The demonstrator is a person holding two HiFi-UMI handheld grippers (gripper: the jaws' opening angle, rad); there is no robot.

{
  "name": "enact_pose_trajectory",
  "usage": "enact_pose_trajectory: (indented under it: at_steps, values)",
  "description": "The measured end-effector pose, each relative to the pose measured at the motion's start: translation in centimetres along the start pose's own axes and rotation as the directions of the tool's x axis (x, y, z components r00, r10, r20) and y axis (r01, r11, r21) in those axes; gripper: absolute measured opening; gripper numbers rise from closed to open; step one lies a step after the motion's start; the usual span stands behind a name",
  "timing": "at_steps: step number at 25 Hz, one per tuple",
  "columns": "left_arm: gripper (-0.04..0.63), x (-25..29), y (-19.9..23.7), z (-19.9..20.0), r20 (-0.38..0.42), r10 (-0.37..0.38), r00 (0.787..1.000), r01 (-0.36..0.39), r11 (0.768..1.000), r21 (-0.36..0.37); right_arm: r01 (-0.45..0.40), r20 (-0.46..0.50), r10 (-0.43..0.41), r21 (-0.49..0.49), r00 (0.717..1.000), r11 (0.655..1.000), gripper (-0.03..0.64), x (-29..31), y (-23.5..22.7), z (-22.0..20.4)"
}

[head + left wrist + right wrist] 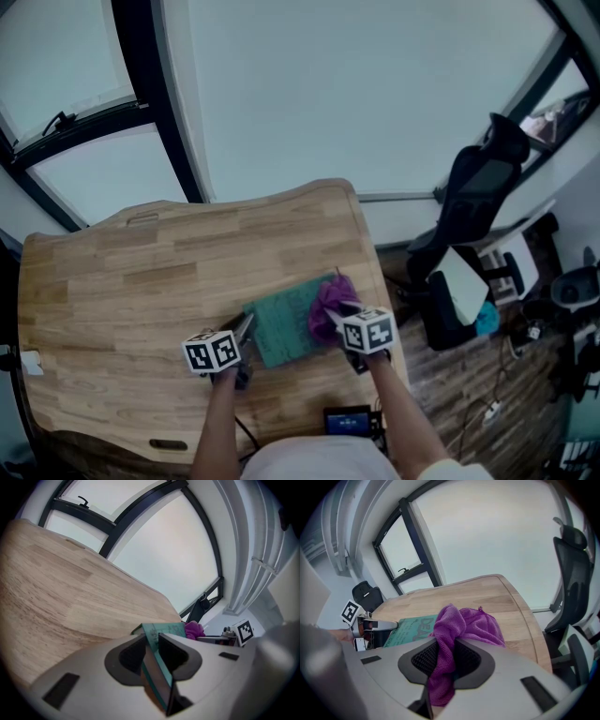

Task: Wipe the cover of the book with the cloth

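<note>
A teal book (284,321) lies flat on the wooden table (141,281), near its front right part. My left gripper (242,330) is shut on the book's left edge; in the left gripper view the teal cover (161,632) runs between the jaws (152,653). A purple cloth (330,305) rests on the book's right side, bunched up. My right gripper (339,317) is shut on that cloth; in the right gripper view the cloth (461,625) hangs between the jaws (445,660) and the book (410,629) shows behind it.
A black office chair (473,211) stands right of the table, with cables and gear on the floor (487,403) beyond. A small screen device (348,422) sits at the table's front edge. Large windows (356,84) run behind the table.
</note>
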State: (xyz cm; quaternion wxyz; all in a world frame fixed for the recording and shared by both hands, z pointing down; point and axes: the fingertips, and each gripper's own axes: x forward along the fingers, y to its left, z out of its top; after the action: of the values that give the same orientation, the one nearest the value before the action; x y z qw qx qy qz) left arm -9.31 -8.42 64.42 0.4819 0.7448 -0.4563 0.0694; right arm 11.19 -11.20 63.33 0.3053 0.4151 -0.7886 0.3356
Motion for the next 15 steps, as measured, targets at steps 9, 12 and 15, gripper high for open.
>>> enact_pose_trajectory:
  at_steps: [9, 12, 15]
  values:
    - [0.089, -0.1, -0.1, 0.0, 0.002, 0.001, 1.000, -0.001, 1.000, 0.000, 0.000, 0.003, 0.000, -0.007, 1.000, 1.000, 0.080, 0.5, 0.0, 1.0]
    - [0.089, -0.1, -0.1, 0.0, 0.002, 0.001, 1.000, -0.001, 1.000, 0.002, -0.003, 0.004, 0.003, -0.009, 1.000, 1.000, 0.080, 0.7, 0.0, 1.2]
    - [0.089, -0.1, -0.1, 0.0, 0.003, 0.002, 1.000, -0.002, 1.000, 0.001, -0.005, 0.006, 0.005, -0.010, 1.000, 1.000, 0.078, 0.9, 0.0, 1.5]
